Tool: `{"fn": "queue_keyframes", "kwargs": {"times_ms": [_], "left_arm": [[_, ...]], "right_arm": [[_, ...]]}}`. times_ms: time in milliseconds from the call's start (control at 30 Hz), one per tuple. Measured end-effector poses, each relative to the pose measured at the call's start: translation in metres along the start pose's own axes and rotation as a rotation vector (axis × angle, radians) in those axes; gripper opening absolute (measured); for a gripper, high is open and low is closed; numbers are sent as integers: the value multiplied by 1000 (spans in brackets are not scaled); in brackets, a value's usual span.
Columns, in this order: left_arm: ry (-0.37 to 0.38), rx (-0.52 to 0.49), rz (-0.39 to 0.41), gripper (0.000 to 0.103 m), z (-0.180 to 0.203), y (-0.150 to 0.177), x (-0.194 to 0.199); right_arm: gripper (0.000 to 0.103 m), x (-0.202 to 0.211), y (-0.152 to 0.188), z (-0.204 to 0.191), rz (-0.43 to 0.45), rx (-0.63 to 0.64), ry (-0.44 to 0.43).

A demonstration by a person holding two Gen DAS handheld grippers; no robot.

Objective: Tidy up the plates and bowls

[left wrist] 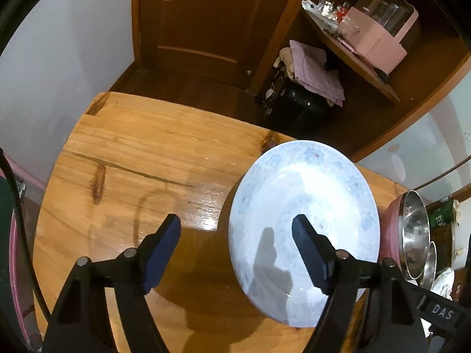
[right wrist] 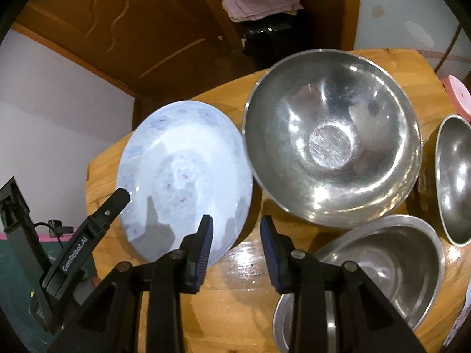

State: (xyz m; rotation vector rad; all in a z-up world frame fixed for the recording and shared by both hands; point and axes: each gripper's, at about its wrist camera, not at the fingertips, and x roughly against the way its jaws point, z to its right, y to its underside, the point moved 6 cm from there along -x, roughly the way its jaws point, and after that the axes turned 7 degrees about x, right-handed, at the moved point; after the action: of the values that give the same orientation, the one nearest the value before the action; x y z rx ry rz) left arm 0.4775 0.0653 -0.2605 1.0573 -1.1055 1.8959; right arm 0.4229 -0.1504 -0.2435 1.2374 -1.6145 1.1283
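Left wrist view: left gripper [left wrist: 237, 235] open, straddling plate [left wrist: 303, 229] rim.
Right gripper [right wrist: 236, 241]: open, empty.
Risk: glazed plate slipping from a shallow pinch.

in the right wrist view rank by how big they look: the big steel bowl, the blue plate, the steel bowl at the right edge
1. big steel bowl
2. blue plate, slightly smaller
3. steel bowl at the right edge, cut off by the frame, so unsure

a home: wooden door [left wrist: 203, 20], folded laundry [left wrist: 312, 67], shelf clutter [left wrist: 326, 8], wooden table [left wrist: 147, 153] with steel bowls [right wrist: 332, 135].
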Motion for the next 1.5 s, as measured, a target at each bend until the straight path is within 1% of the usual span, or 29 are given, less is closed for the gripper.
{"fn": "queue_keyframes", "kwargs": {"times_ms": [33,100,167,233,267,300,333,400,500,533,567,667,733,833,933,1033,1133,1333,1500], "left_arm": [[2,1,-2,72,0,0,-2],[6,1,-9,63,0,-1,-6],[10,5,-13,60,0,-1,-10],[14,12,-15,58,0,-1,-12],[15,15,-16,55,0,-1,-13],[19,16,-17,49,-1,-2,-15],[28,18,-26,46,0,-2,-17],[36,23,-43,36,1,-2,-21],[59,36,-63,26,1,-2,-26],[62,37,-62,24,0,-3,-26],[63,34,-60,23,0,-3,-26],[58,16,-64,12,1,-4,-26],[58,13,-69,10,1,-4,-26],[66,11,-78,10,1,-5,-26],[65,-4,-87,9,1,-5,-25],[66,-14,-95,9,2,-4,-25],[59,-15,-96,9,0,-3,-22],[58,-17,-107,8,-11,4,-14],[49,-11,-113,8,-25,14,-2]], "right_arm": [[33,-3,0,2,-2,-6,4],[33,-9,0,5,-7,-12,10],[32,-13,0,7,-9,-18,10],[32,-13,-3,6,8,-7,22],[32,-14,-5,5,10,-6,24],[32,-14,-6,4,13,-6,22],[32,-14,-6,3,19,-5,21],[32,-15,-8,3,22,-1,30],[32,-21,-15,0,18,5,39],[32,-22,-17,-2,17,9,40],[31,-22,-17,-3,16,16,43],[26,-24,-18,-2,14,34,60],[24,-24,-18,-1,11,38,70],[17,-25,-19,0,4,51,73],[14,-27,-17,1,-13,59,75],[10,-28,-16,-1,-9,57,63],[10,-29,-15,-5,-6,68,77],[10,-31,-7,-16,-14,100,63],[10,-30,6,-27,-29,132,47]]}}
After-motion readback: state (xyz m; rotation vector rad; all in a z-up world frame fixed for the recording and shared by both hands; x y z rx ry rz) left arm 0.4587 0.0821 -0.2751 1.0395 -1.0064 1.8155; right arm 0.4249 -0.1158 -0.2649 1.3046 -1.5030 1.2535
